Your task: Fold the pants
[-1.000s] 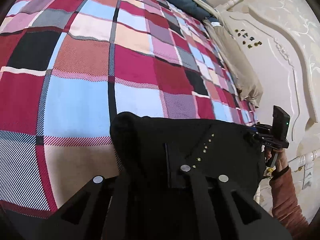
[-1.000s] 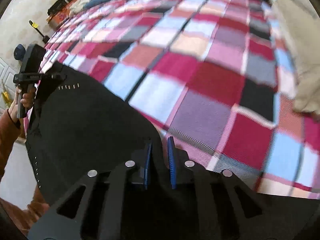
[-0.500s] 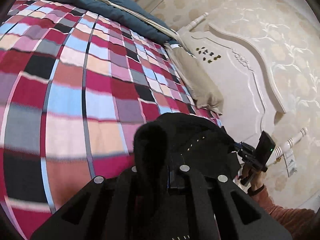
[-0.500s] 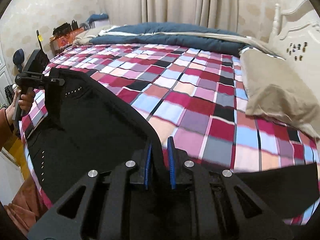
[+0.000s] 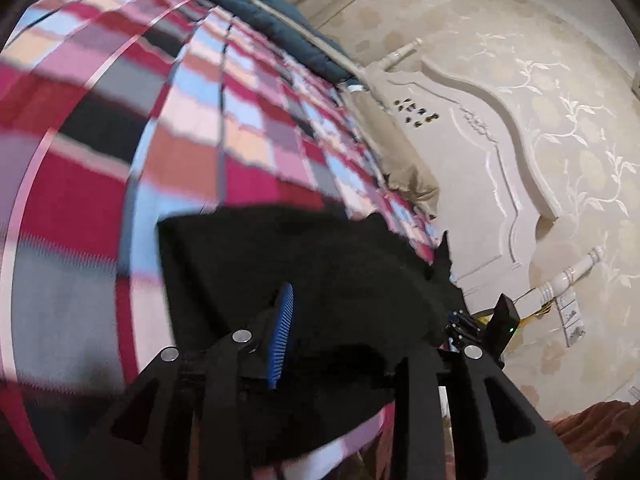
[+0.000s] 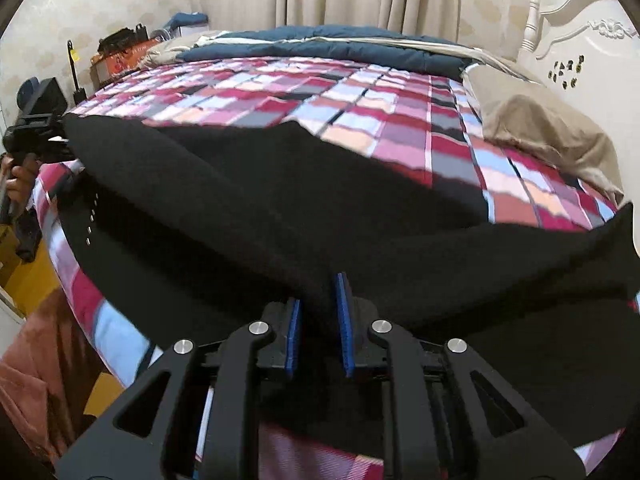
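A bed with a plaid bedspread (image 6: 404, 128) fills the room; a beige pillow (image 6: 540, 128) lies by the white headboard (image 5: 472, 168). The black pants (image 6: 248, 216) are spread across the bed's near edge. The right gripper (image 6: 318, 320) has its 2 jaws set narrow, pinching a pants fold. The left gripper (image 5: 344, 336) has its jaws spread wide, with pants fabric between them.

Black hand-held gripper (image 6: 316, 320), blue ribbed pads (image 6: 343, 320), silver screws (image 6: 259, 327), rust-brown sleeve (image 6: 44, 356)
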`<state>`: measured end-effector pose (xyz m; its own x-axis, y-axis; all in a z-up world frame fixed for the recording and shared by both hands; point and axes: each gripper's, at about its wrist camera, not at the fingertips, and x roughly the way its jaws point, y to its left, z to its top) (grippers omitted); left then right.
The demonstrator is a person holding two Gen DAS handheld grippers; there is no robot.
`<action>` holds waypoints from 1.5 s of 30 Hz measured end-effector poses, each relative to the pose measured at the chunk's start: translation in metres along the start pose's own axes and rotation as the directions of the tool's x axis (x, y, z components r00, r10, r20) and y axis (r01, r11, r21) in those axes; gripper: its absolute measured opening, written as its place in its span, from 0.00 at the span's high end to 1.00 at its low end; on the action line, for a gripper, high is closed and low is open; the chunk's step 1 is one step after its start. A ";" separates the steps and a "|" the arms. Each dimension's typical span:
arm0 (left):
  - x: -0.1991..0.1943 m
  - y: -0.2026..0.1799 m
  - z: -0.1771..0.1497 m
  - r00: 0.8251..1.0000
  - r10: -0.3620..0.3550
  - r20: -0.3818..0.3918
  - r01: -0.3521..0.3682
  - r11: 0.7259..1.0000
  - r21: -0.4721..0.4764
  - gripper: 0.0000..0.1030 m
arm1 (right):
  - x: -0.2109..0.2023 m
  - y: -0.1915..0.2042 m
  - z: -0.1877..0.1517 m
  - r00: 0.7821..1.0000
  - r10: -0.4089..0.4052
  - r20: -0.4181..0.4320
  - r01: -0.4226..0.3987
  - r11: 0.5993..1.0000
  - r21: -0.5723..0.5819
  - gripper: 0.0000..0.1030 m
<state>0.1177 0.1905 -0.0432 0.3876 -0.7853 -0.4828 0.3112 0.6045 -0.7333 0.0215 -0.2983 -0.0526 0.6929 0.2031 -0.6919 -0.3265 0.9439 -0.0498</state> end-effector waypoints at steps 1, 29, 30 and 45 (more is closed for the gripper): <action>-0.002 0.001 -0.005 1.000 0.013 -0.003 -0.013 1.000 -0.001 0.70 | 0.000 0.002 -0.003 1.000 -0.006 0.004 0.006 1.000 0.001 0.80; -0.004 -0.012 -0.100 0.980 0.085 0.178 -0.009 0.920 -0.392 0.51 | -0.031 -0.035 -0.051 0.945 0.277 0.173 -0.322 0.707 0.630 0.31; -0.006 -0.011 -0.102 0.979 0.084 0.185 -0.003 0.916 -0.401 0.51 | -0.031 -0.033 -0.052 0.945 0.276 0.176 -0.324 0.704 0.632 0.31; -0.002 -0.010 -0.098 0.960 0.164 0.229 -0.045 0.892 -0.450 0.53 | -0.017 -0.035 -0.053 0.906 0.348 0.240 -0.408 0.566 0.716 0.28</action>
<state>0.0288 0.1724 -0.0816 0.6216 -0.6239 -0.4736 -0.1303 0.5138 -0.8479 -0.0132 -0.3488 -0.0775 0.6687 0.5753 -0.4711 -0.0068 0.6383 0.7698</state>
